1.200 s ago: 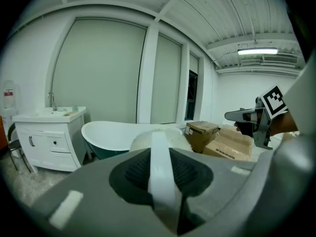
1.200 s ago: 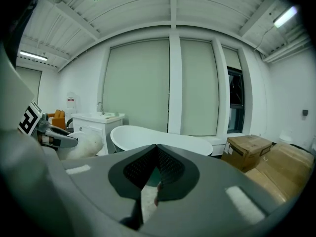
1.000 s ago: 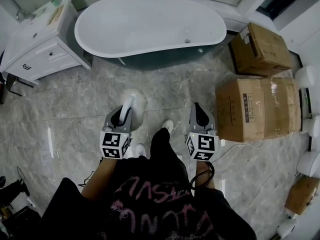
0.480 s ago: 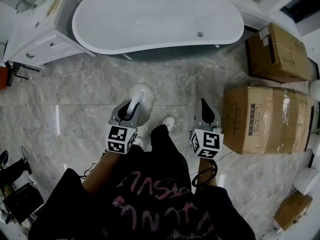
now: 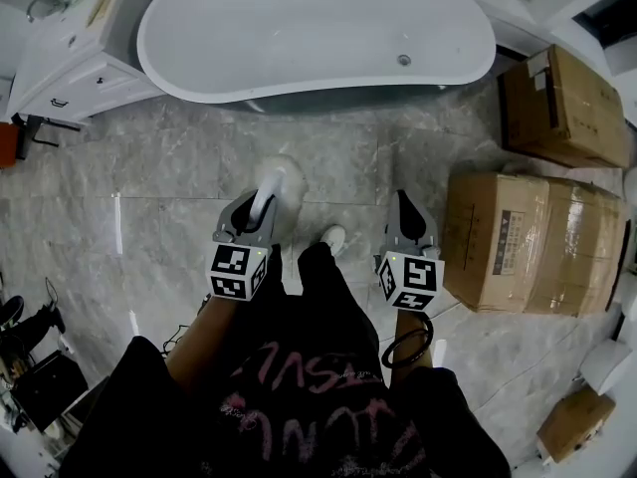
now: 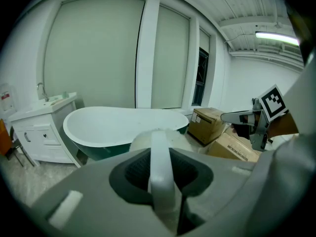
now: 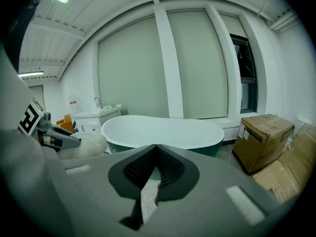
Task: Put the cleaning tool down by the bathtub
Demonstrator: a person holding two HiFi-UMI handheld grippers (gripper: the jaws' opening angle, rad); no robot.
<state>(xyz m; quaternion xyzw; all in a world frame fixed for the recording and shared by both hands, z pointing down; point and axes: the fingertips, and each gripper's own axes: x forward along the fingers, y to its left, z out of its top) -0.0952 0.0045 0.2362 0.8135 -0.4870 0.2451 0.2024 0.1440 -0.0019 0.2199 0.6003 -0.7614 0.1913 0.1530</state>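
My left gripper [image 5: 261, 207] is shut on the white handle of the cleaning tool [image 5: 280, 179], a fluffy white head that sticks out ahead of the jaws above the grey floor. In the left gripper view the handle [image 6: 160, 174] runs between the jaws and the fluffy head [image 6: 153, 138] shows beyond them. The white bathtub [image 5: 318, 30] with a dark green outside lies ahead, apart from the tool. My right gripper [image 5: 410, 212] is shut with nothing in it, held level beside the left. The tub also shows in the right gripper view [image 7: 163, 130].
A white vanity cabinet [image 5: 75, 53] stands left of the tub. Several cardboard boxes [image 5: 532, 242] are stacked on the right, one [image 5: 562, 98] near the tub's end. The person's white shoe [image 5: 333, 239] is between the grippers. Dark equipment [image 5: 30, 366] sits at the lower left.
The person has stepped closer to the tub, which now sits higher and larger in the head view. Both grippers keep their hold and their spacing.
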